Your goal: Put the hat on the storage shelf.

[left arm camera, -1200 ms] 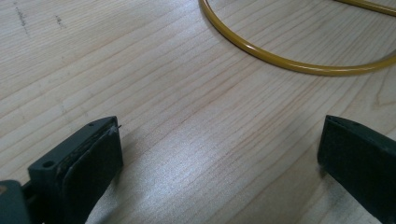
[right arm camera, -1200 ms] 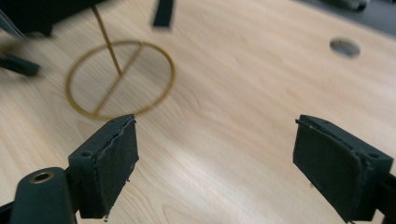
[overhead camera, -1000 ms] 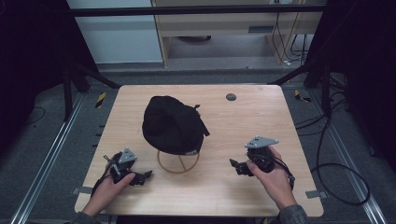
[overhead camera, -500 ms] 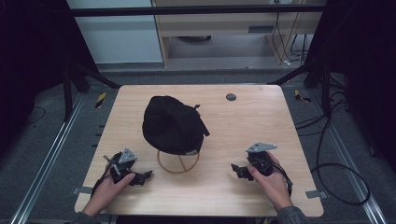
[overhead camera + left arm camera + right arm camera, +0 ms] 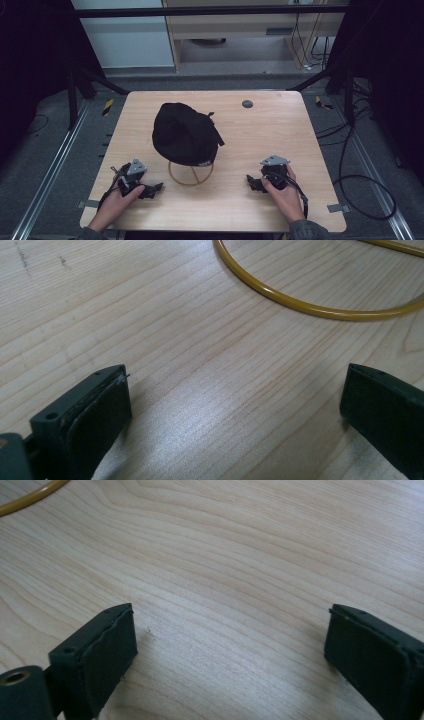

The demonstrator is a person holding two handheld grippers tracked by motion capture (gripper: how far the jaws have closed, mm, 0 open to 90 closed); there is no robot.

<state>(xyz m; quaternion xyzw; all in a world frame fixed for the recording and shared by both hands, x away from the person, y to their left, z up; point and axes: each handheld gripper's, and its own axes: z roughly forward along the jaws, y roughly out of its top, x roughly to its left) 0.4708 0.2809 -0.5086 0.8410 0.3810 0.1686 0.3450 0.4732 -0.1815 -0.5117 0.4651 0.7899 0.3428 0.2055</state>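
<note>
- One black cap [image 5: 186,134] sat on a yellow wire stand [image 5: 190,172] near the middle of the wooden table [image 5: 280,130], its crown domed over the stand's top and only the round base ring showing below it.
- The cap was touched by neither tool; the ring lay between the two hands, nearer the left one.
- A small dark disc [image 5: 247,104] lay well apart from the cap, toward the far edge.
- Compared with a second ago, the right gripper [image 5: 254,183] had sunk from a raised position to rest low at the tabletop, while the cap, the stand and the left gripper [image 5: 155,188] were unchanged.
- I judged this to mean that both tools were parked at the near edge and nothing was in hand: either the work on the cap was finished or it had not yet begun.
- The right gripper's jaws had just been opening a little further; in the right gripper view its pads [image 5: 102,655] stood wide apart over bare wood, with nothing between them.
- The left gripper's jaws were also spread wide; its pads [image 5: 97,412] framed bare tabletop, with the ring's yellow arc [image 5: 300,302] just ahead and untouched.
</note>
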